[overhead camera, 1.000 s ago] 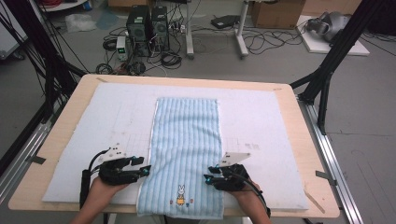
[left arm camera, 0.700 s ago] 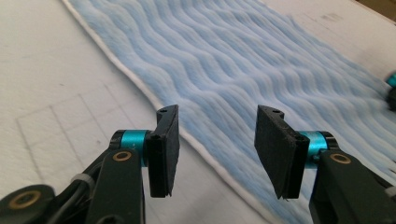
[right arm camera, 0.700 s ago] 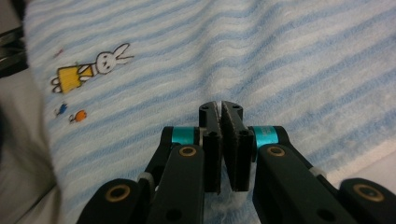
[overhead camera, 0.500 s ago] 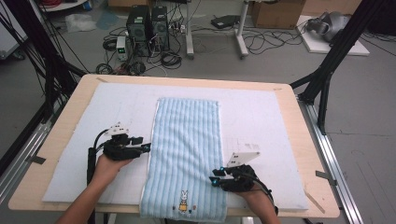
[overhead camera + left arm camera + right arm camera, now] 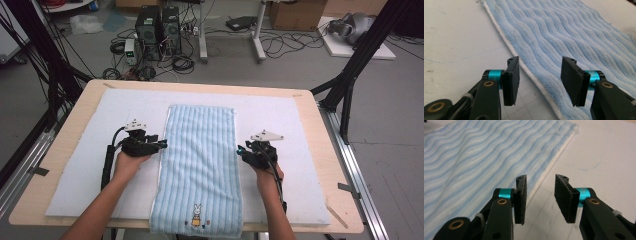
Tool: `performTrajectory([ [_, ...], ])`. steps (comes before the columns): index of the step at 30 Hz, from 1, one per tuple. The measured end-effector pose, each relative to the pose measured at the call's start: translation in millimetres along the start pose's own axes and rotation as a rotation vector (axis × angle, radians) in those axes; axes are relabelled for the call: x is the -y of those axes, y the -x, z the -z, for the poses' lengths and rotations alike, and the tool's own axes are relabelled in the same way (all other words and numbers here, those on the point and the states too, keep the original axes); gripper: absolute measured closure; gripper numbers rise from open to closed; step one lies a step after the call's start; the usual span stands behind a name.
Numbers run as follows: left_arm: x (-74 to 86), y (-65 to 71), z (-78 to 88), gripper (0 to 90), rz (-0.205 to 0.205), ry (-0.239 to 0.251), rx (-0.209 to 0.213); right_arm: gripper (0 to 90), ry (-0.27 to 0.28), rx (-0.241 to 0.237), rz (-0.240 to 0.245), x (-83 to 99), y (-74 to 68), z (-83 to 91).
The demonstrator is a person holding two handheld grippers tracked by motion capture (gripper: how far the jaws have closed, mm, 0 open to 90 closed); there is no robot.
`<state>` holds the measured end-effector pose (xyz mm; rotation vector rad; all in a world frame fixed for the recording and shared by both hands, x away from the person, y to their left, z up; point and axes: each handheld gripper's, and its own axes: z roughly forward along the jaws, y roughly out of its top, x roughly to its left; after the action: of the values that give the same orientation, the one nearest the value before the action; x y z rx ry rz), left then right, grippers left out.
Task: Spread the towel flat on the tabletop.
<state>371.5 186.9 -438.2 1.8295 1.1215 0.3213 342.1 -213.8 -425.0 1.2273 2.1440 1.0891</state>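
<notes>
A long, pale-blue towel (image 5: pixel 200 165) of ribbed, wavy-striped terry lies flat along the middle of a white padded mat (image 5: pixel 300 120) on a rounded wooden table (image 5: pixel 330 150), a small embroidered rabbit (image 5: pixel 196 215) near its near end. The left gripper (image 5: pixel 161 144) sits at the towel's white-hemmed left edge, jaws parted and empty astride the hem. The right gripper (image 5: pixel 240 150) sits at the right edge, its flat black foam pads (image 5: pixel 565 197) having just been opening, nothing between them.
</notes>
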Motion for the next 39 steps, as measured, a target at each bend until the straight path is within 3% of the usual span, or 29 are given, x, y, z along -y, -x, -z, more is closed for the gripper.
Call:
performTrajectory([
  [4,-3.9,-6.0,-0.6,47.1,0.012,0.008,-0.002,62.2,-0.023,0.026,0.003,-13.5,3.7,-20.1],
  [7,-7.3,-11.3,-1.8,46.0,0.026,0.024,-0.001,66.7,-0.077,0.045,-0.012,-17.3,7.9,-39.8],
  [10,-6.3,-17.3,-5.8,45.7,0.041,0.025,-0.011,69.2,-0.091,0.028,-0.047,-15.9,11.1,-56.5],
  [13,-6.9,-22.8,-11.9,45.8,0.042,-0.004,-0.021,82.8,-0.078,0.006,-0.023,-15.7,12.7,-61.5],
  [16,-12.8,-24.0,-16.5,45.8,0.054,-0.001,-0.028,87.9,-0.094,0.088,0.021,-18.7,12.2,-61.0],
  [18,-17.1,-23.1,-19.3,45.8,0.05,0.016,-0.031,85.7,-0.085,0.084,-0.018,-17.8,17.2,-60.6],
  [22,-26.3,-25.6,-31.8,45.8,0.042,-0.013,-0.052,68.9,-0.062,0.068,-0.035,-17.2,19.3,-56.8],
  [23,-27.6,-27.0,-35.4,45.8,0.046,-0.001,-0.061,67.4,-0.044,0.066,-0.043,-17.3,19.6,-53.8],
  [27,-31.4,-30.7,-52.2,48.7,0.055,-0.043,-0.085,64.8,-0.004,0.043,-0.045,-18.7,18.4,-41.5],
  [30,-32.7,-24.5,-60.3,54.4,0.006,-0.057,-0.107,63.6,-0.003,0.049,-0.034,-18.0,19.7,-38.0],
  [31,-32.2,-22.7,-61.6,64.2,-0.01,-0.062,-0.099,63.5,-0.002,0.052,-0.042,-17.3,22.0,-38.0],
  [32,-31.3,-20.3,-63.0,76.2,-0.053,-0.069,-0.123,63.5,0.002,0.056,-0.058,-16.6,24.5,-38.1],
  [33,-31.7,-19.6,-63.0,82.8,-0.093,-0.072,-0.131,63.6,0.004,0.06,-0.07,-16.1,27.1,-38.9],
  [35,-32.6,-19.1,-63.3,87.7,-0.092,-0.068,-0.167,64.0,0.0,0.074,-0.091,-16.2,32.0,-42.3],
  [37,-32.1,-21.6,-63.7,87.3,-0.037,-0.051,-0.173,64.3,-0.011,0.085,-0.114,-19.0,37.1,-47.7],
  [38,-32.0,-22.7,-63.7,83.5,-0.03,-0.048,-0.176,64.2,-0.014,0.083,-0.121,-21.9,39.7,-50.8],
  [39,-31.9,-23.9,-62.9,73.6,-0.02,-0.042,-0.165,64.1,-0.017,0.086,-0.125,-25.5,40.7,-53.6],
])
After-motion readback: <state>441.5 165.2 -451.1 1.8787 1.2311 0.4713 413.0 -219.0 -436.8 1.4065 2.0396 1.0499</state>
